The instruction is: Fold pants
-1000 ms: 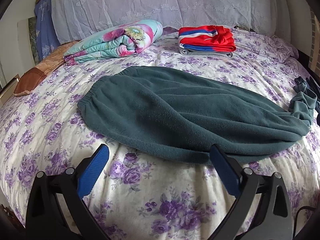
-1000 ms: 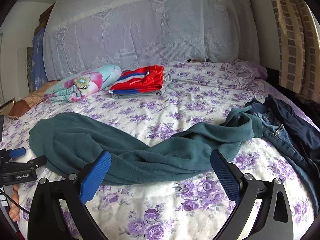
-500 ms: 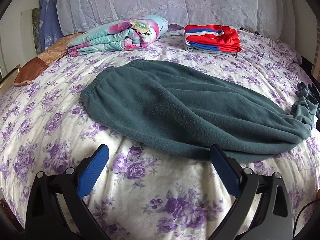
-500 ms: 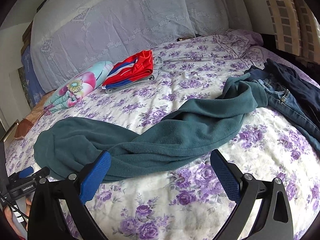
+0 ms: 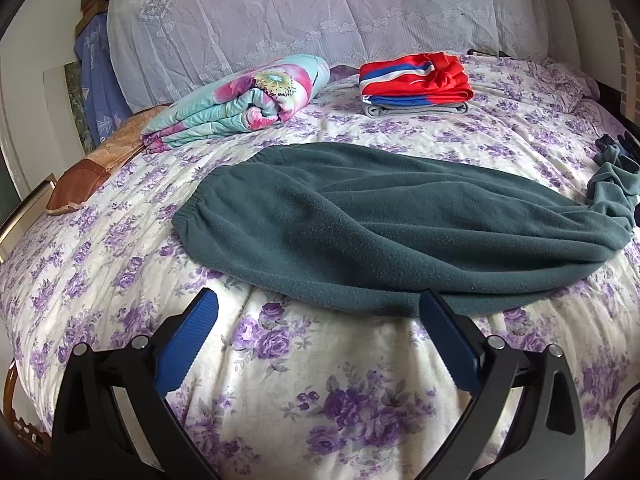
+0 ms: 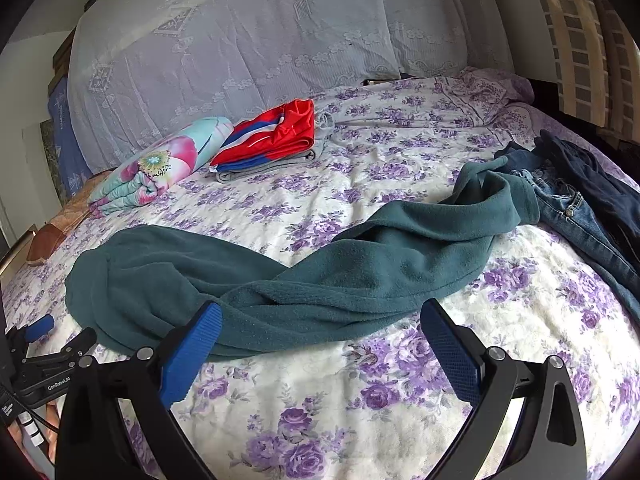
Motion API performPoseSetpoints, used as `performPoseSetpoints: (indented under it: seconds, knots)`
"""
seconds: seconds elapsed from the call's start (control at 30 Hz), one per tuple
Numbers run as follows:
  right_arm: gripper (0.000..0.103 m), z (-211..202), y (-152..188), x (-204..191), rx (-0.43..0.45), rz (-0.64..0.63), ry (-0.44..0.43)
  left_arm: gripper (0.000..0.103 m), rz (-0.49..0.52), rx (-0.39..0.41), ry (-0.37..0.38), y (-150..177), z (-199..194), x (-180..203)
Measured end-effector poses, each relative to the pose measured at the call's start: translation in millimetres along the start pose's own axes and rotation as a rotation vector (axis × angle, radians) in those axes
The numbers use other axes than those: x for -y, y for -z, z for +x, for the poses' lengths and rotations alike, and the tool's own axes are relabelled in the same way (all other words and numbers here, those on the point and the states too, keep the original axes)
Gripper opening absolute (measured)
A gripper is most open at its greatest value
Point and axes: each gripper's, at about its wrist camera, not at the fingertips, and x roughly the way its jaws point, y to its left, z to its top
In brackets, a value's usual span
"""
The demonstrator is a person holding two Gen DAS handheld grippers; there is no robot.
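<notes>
Dark green fleece pants (image 5: pixel 392 232) lie stretched across the flowered bed, waistband at the left, legs running right. In the right wrist view the pants (image 6: pixel 320 280) look twisted at mid-length, and the leg ends reach a pile of jeans. My left gripper (image 5: pixel 320 320) is open and empty, just in front of the pants' near edge. My right gripper (image 6: pixel 320 332) is open and empty, above the near edge of the pants. The left gripper also shows at the left edge of the right wrist view (image 6: pixel 44 344).
A rolled flowered quilt (image 5: pixel 240 104) and a folded red, white and blue stack (image 5: pixel 412 84) lie at the back of the bed. Blue jeans and dark clothes (image 6: pixel 580 204) lie at the right. A lace-covered headboard (image 5: pixel 320 16) stands behind. A brown cushion (image 5: pixel 96 164) sits far left.
Both grippers stay open and empty. The left view has shifted slightly, and the pants now sit a little right in it. The right view has tilted and moved a little closer to the pants.
</notes>
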Motion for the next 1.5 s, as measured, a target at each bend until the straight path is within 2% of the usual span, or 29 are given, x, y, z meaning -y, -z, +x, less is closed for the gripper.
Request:
performPoseSetpoints:
  seconds: [1.37, 1.43, 1.5]
  knots:
    - [0.100, 0.9, 0.0, 3.3, -0.005, 0.007, -0.003, 0.098, -0.024, -0.010, 0.024, -0.3, 0.0, -2.1]
    - [0.100, 0.8, -0.1, 3.6, -0.005, 0.009, -0.004, 0.098, -0.028, -0.020, 0.046, 0.1, 0.6, -2.3]
    - [0.100, 1.1, -0.4, 3.8, -0.007, 0.009, -0.005, 0.098, -0.045, -0.044, 0.100, -1.0, 4.1, -6.6]
